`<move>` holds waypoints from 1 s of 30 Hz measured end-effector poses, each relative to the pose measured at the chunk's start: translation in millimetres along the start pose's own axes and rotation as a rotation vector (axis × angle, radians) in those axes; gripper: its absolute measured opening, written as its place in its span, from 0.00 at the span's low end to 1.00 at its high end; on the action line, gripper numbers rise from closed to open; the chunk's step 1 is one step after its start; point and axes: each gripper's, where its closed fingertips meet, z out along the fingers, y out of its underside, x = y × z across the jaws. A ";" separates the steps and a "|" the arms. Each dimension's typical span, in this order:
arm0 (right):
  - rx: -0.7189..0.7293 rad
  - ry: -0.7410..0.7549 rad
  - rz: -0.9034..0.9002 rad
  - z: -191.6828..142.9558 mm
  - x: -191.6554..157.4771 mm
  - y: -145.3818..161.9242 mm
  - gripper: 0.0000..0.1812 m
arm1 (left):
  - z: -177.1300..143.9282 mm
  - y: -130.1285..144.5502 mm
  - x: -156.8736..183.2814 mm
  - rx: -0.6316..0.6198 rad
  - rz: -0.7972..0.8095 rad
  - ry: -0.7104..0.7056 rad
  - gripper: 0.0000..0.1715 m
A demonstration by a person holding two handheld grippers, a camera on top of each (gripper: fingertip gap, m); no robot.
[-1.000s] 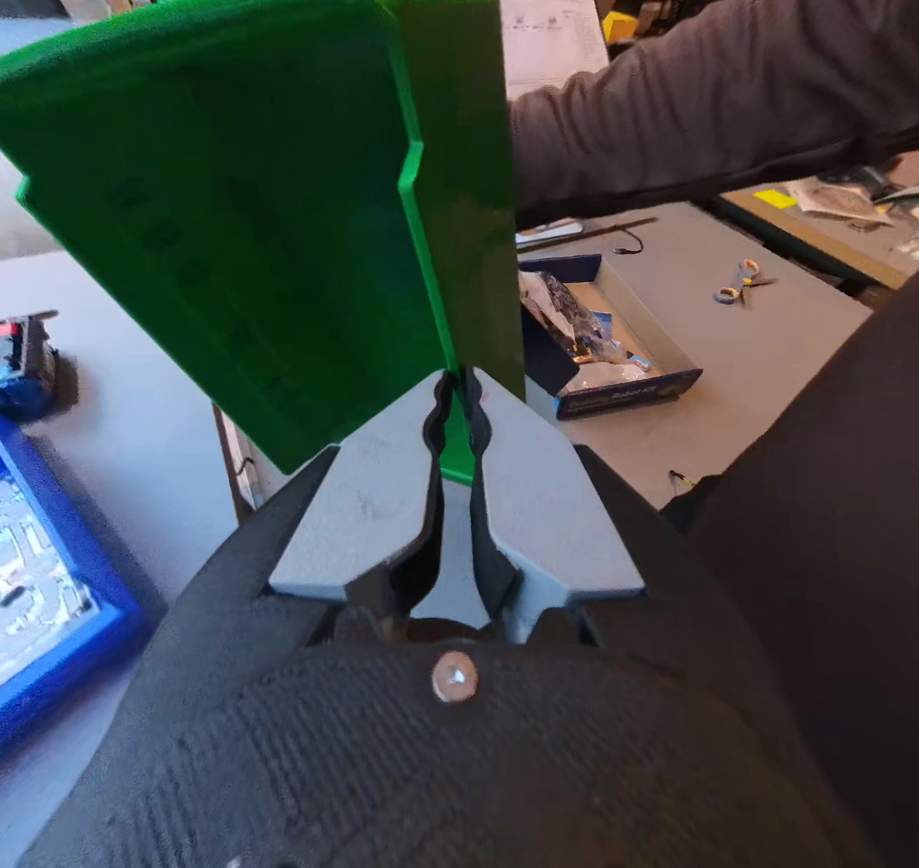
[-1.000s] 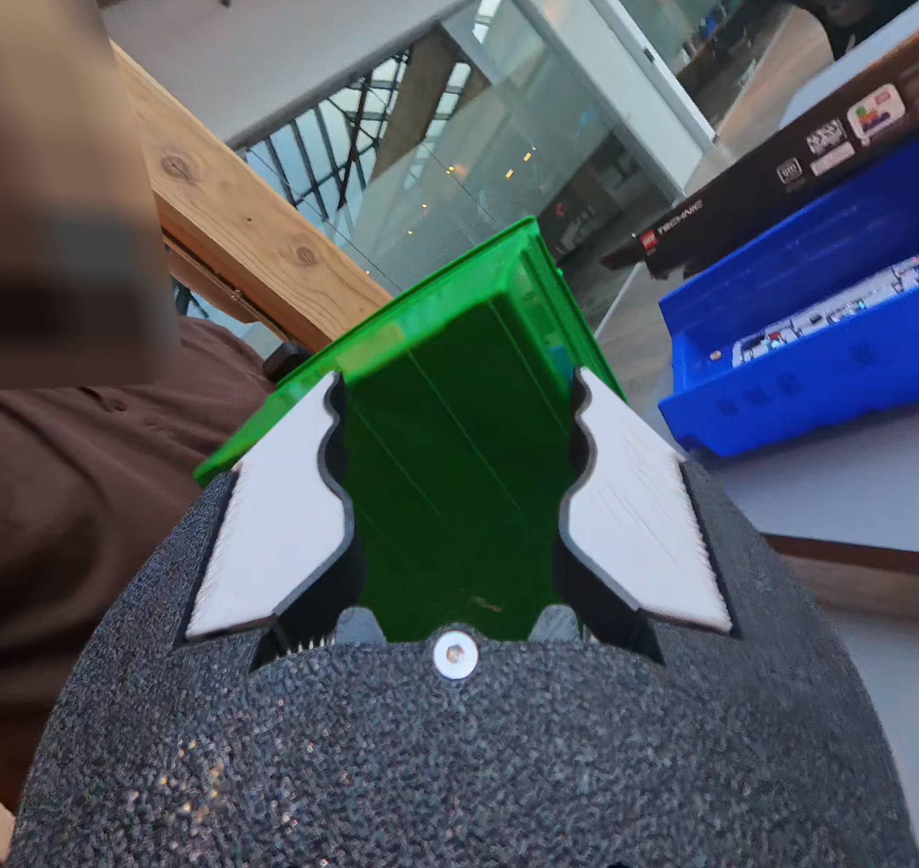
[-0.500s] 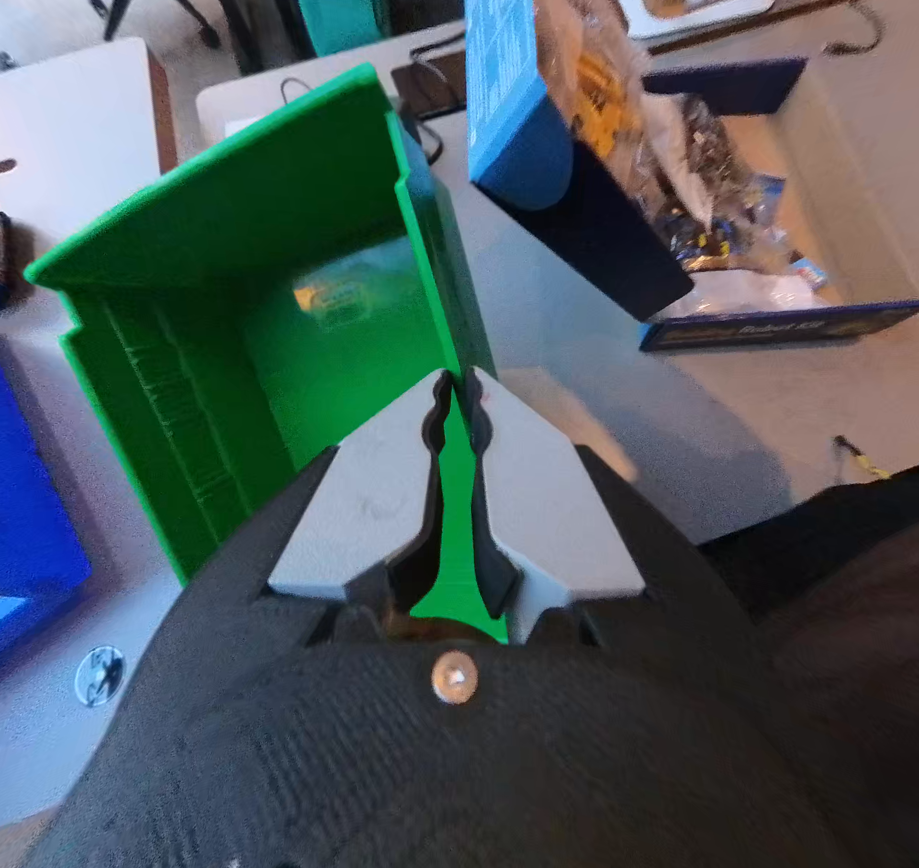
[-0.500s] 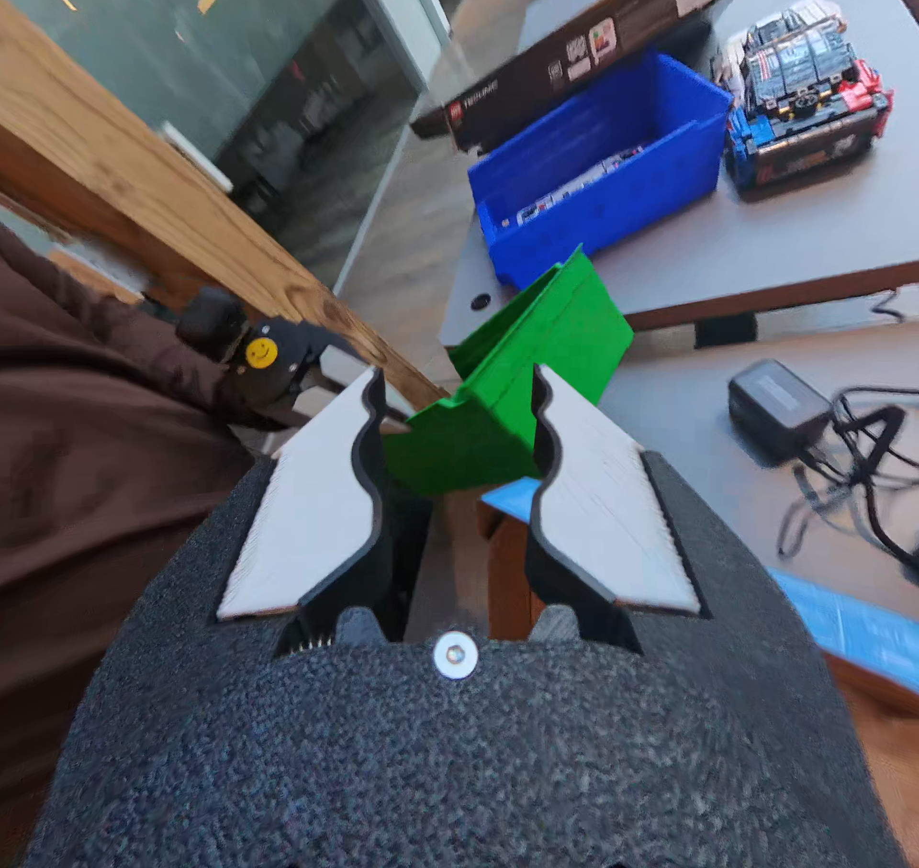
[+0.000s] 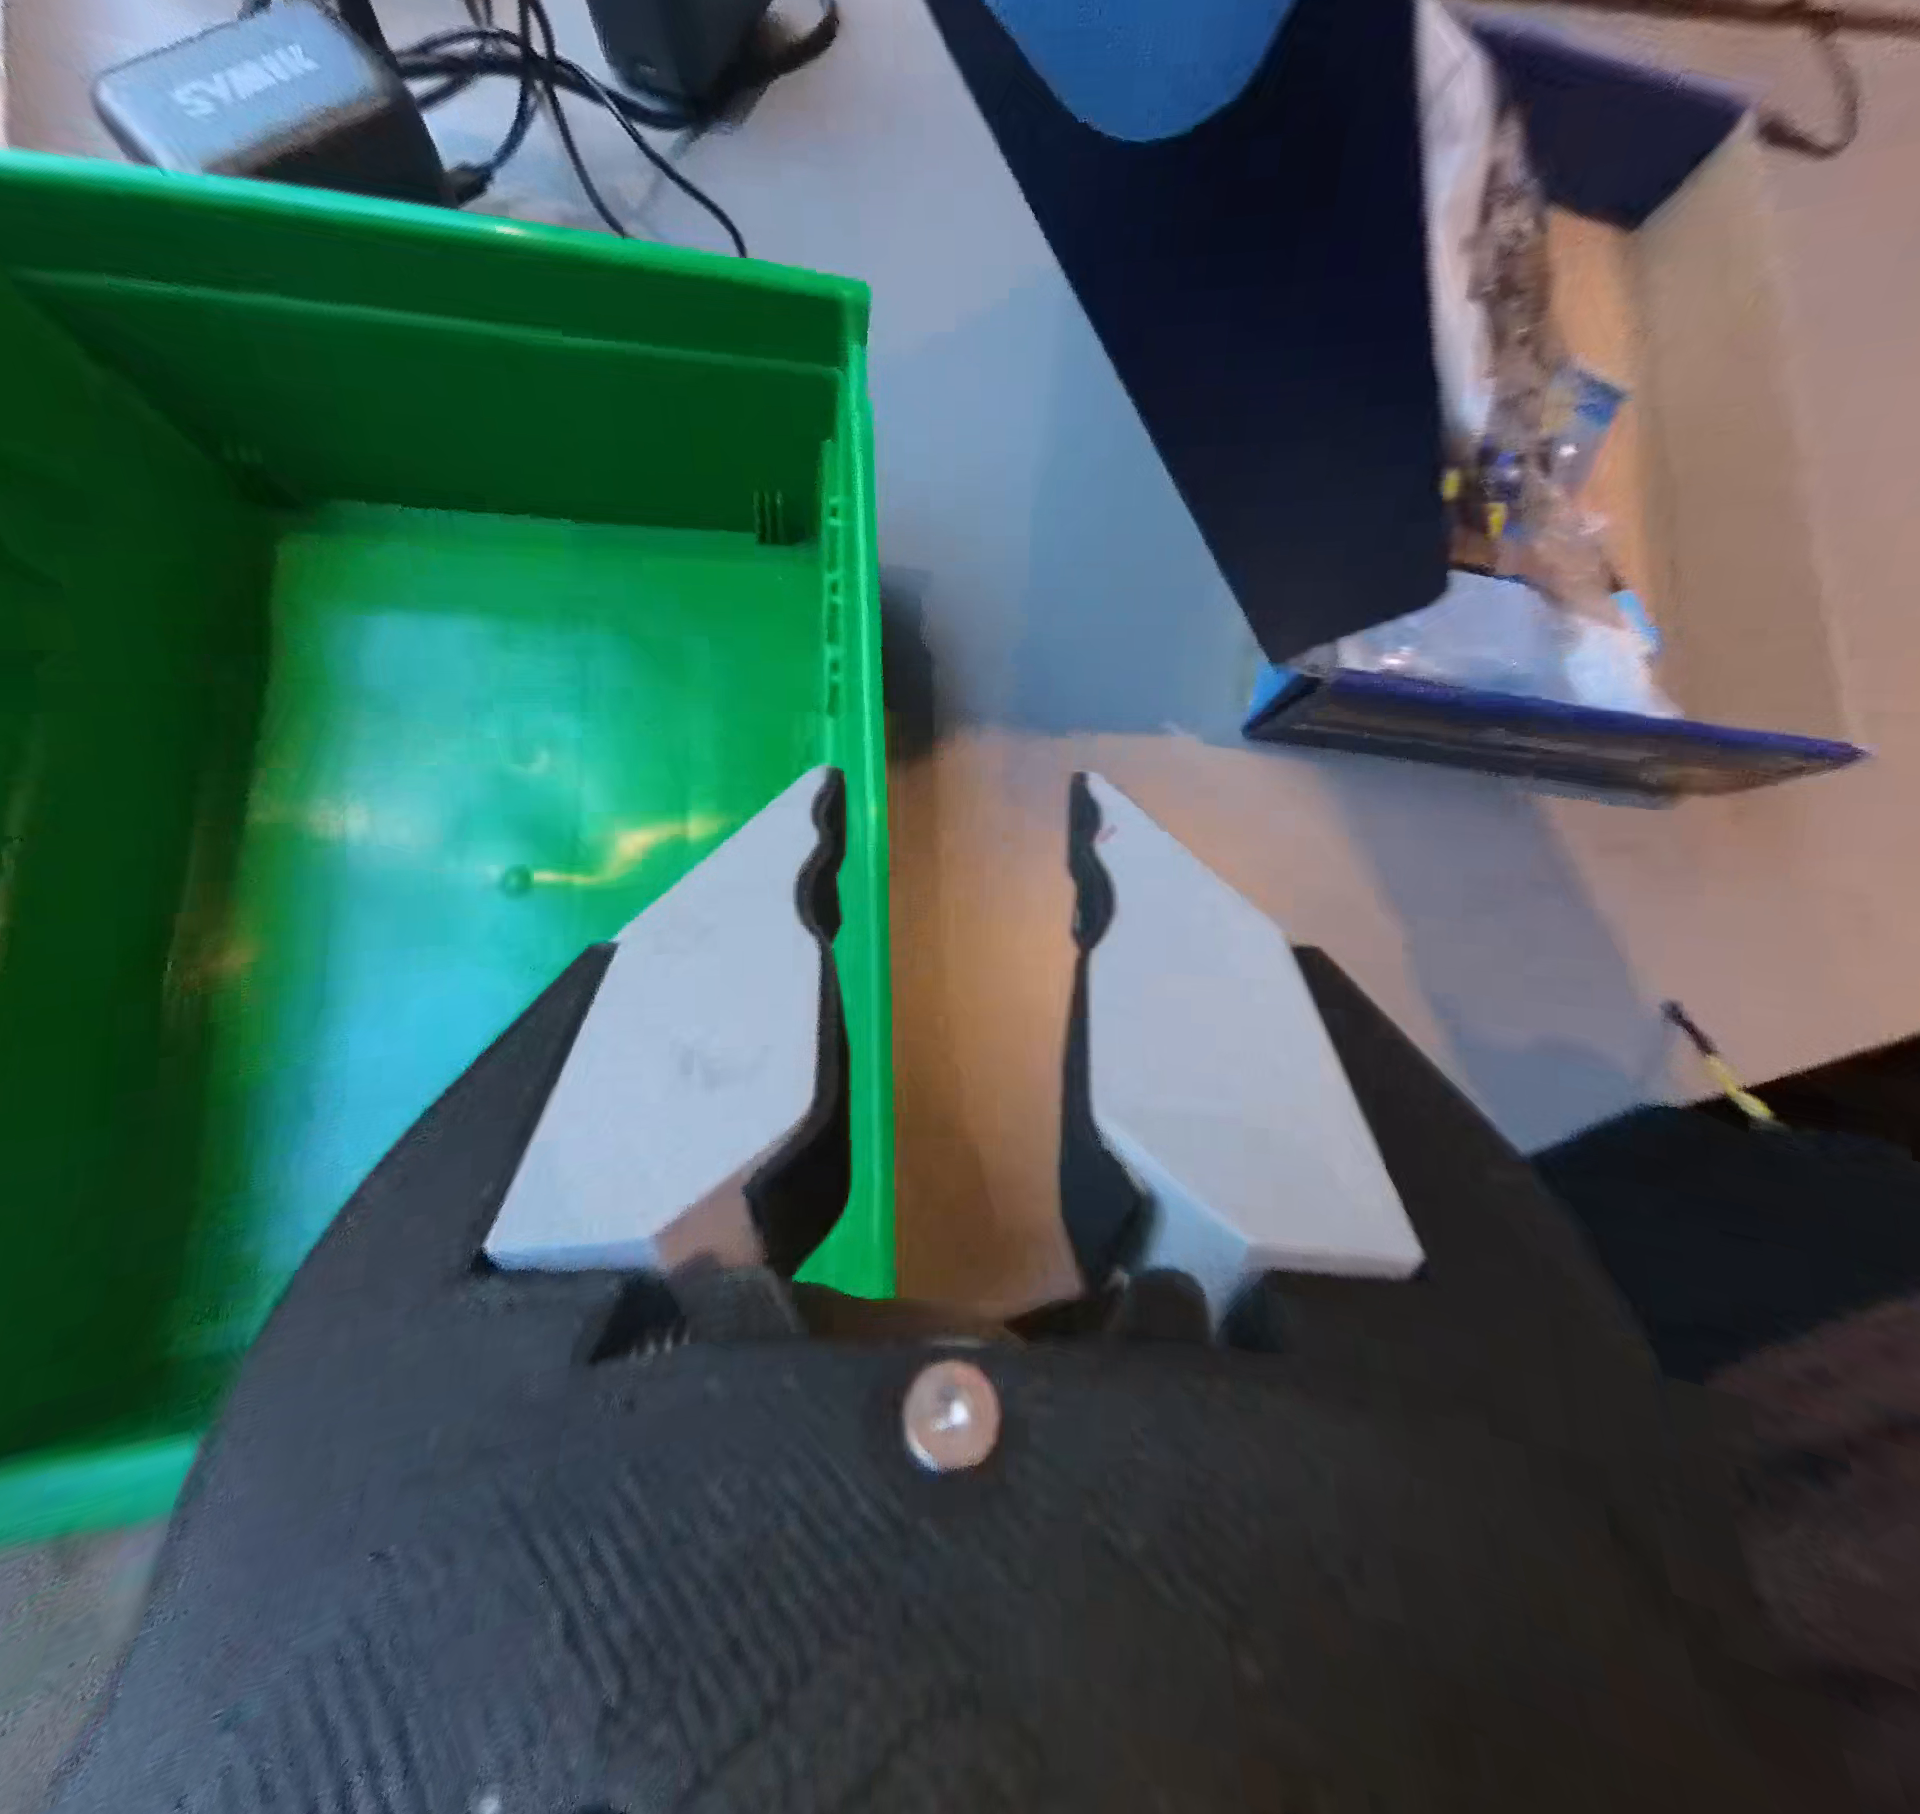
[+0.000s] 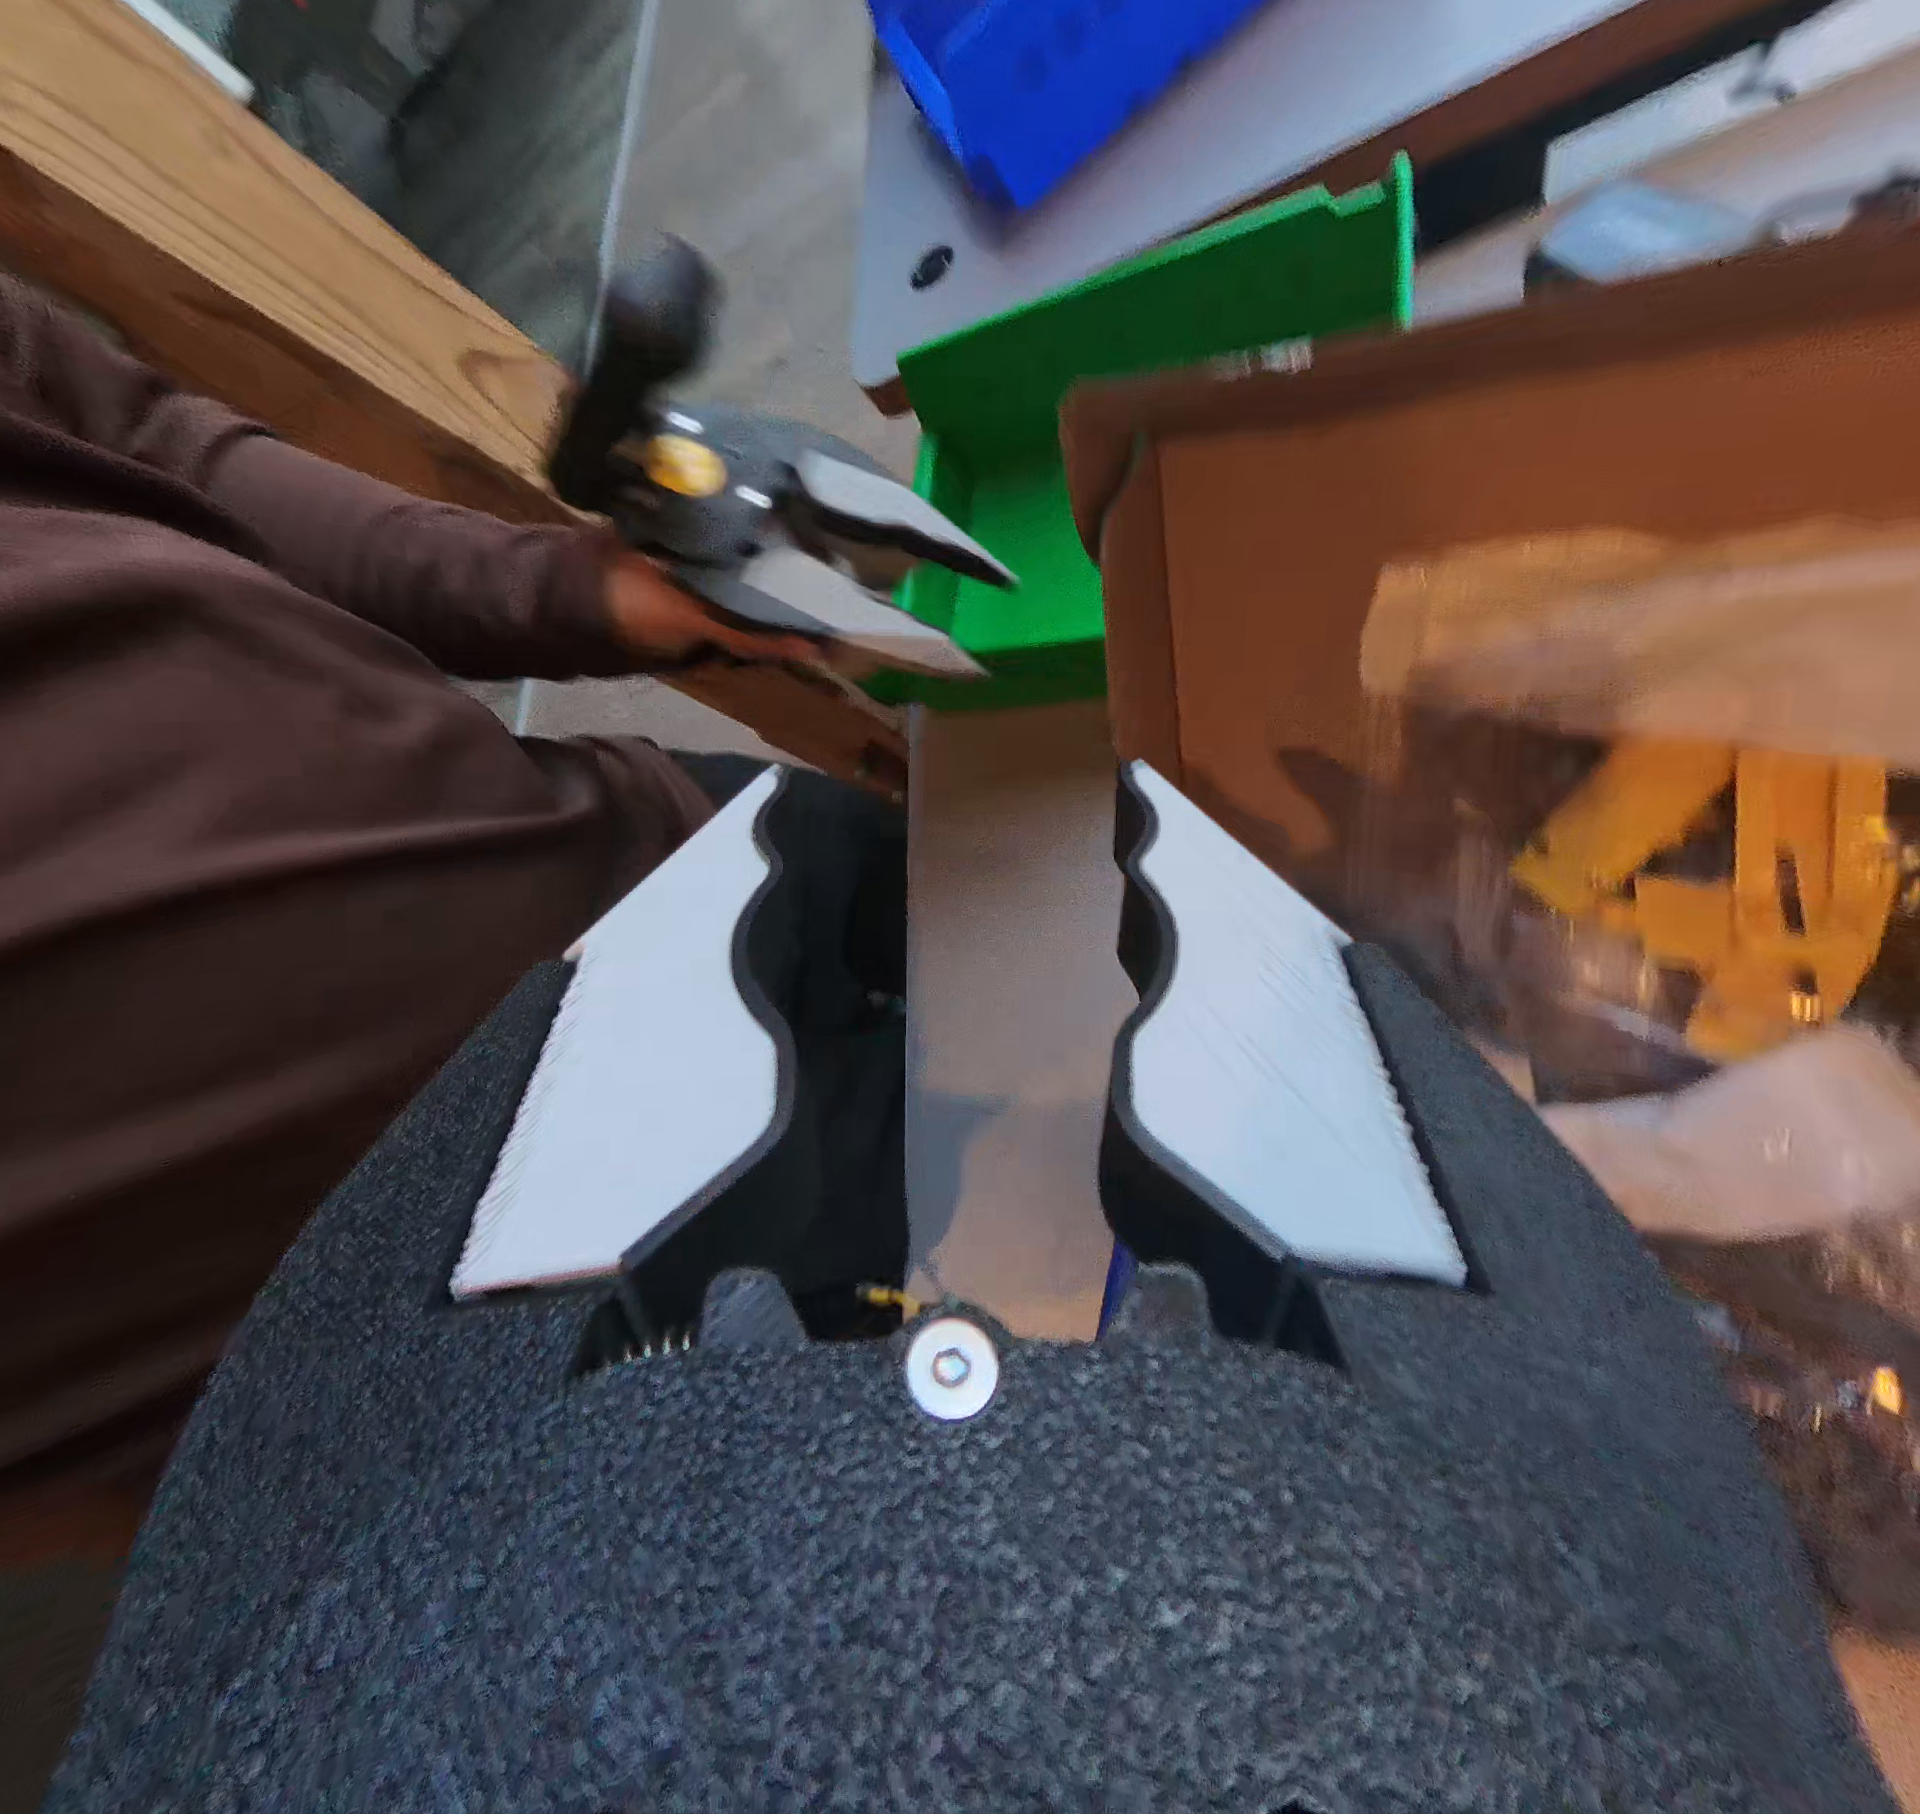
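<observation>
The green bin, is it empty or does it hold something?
Empty. The left wrist view looks into the green bin: only its bare, shiny floor shows, though the gripper body hides one corner.

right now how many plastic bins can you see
2. The green bin sits on the table by the open left gripper. A blue bin stands on the far table, seen from the right wrist. Others may be out of view.

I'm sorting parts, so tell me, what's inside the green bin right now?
The green bin shows only a bare, shiny floor and ribbed inner walls; no parts visible. Its near right corner is hidden behind the open left gripper, and its left side runs out of frame.
</observation>
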 end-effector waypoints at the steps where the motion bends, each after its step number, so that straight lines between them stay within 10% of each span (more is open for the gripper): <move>1: -0.014 0.023 0.026 -4.1 2.1 12.4 0.33 | -24.0 9.2 6.3 0.030 -0.028 0.031 0.30; 6: 0.025 0.191 0.172 -9.3 13.6 53.1 0.33 | -113.4 127.6 3.9 -0.023 -0.142 0.062 0.31; 10: 0.056 0.242 0.221 11.0 22.5 71.5 0.32 | -124.9 189.6 -10.7 -0.106 -0.082 0.033 0.29; 14: 0.067 0.330 0.186 5.5 51.8 90.4 0.17 | -94.4 169.4 -14.3 -0.082 -0.009 -0.035 0.31; 30: 0.423 0.550 -0.114 -129.8 168.2 214.2 0.19 | -7.8 91.2 12.2 0.185 0.128 -0.379 0.42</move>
